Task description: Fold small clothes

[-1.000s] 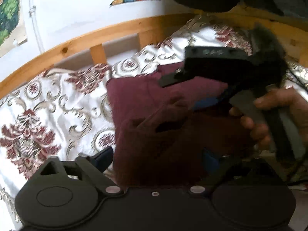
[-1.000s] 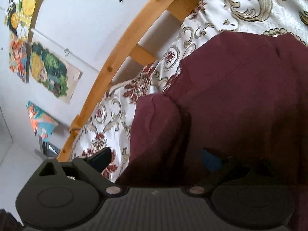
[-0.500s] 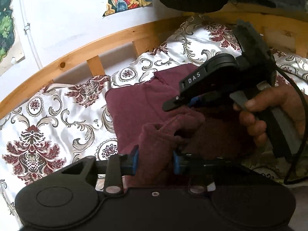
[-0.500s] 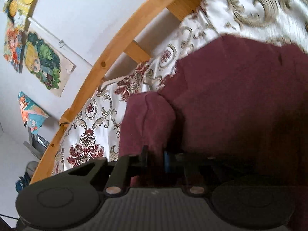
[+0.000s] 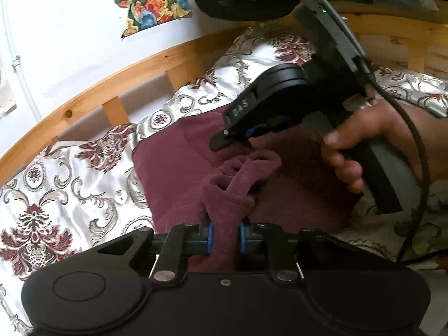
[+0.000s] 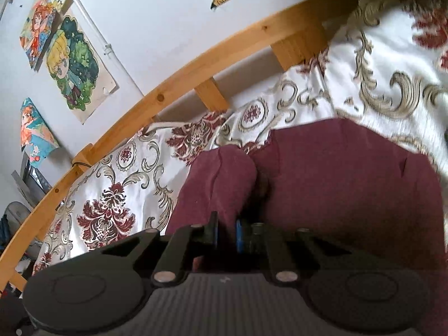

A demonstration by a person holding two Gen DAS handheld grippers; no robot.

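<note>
Left wrist view shows my left tool (image 5: 225, 231), wide apart a second ago, now closing on a bunched fold of the maroon garment (image 5: 179, 168) lying on the bed (image 5: 70, 184), my right tool (image 6: 226, 233) likewise closing on it, ready for folding.

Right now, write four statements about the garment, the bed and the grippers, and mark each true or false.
1. The left gripper has maroon garment fabric bunched between its closing jaws. True.
2. The garment lies on a bare wooden floor. False: it lies on a floral bedspread.
3. The right gripper is closing on nothing. False: maroon fabric sits between its pads.
4. A wooden bed rail runs behind the bedspread. True.
</note>
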